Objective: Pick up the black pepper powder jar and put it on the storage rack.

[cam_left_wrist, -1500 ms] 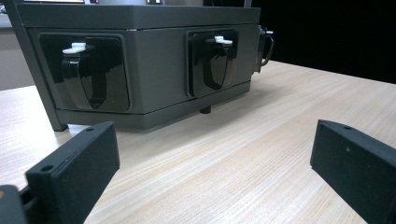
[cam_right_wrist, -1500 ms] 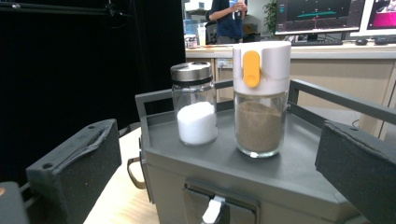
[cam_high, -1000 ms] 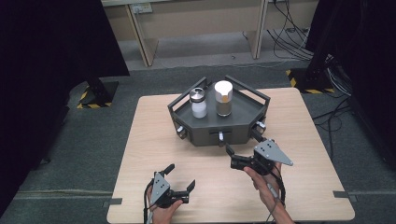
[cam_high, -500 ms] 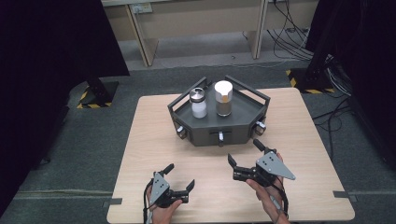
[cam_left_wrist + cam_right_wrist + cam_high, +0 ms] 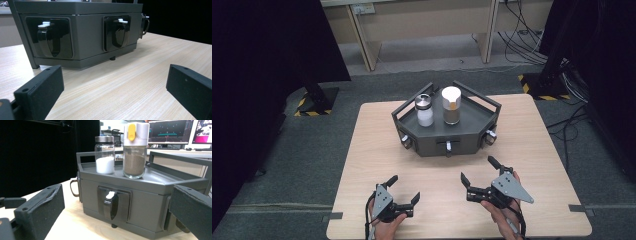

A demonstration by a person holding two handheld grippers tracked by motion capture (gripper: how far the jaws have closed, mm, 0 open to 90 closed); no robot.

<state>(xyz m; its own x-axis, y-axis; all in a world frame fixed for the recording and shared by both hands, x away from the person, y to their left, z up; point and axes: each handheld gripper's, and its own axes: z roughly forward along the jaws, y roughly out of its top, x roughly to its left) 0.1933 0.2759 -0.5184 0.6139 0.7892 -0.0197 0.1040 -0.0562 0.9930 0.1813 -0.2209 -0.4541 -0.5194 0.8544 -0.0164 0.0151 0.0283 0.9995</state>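
Observation:
A dark grey six-sided box stands at the middle of the wooden table. On its railed top stand a glass jar of white powder with a metal lid and a taller jar of brown powder with a white cap. My left gripper is open near the front edge, its jaws apart before the box's side panels with black latch handles. My right gripper is open too, facing the box; the white-powder jar and brown-powder jar stand above it.
Small knobs stick out of the box's front corners, with a latch between them. Bare tabletop lies between the grippers and the box. Black curtains flank the table, and cables lie on the floor at the right.
My right gripper has drawn back from the box toward the near edge of the table, staying open. The left gripper has barely moved.

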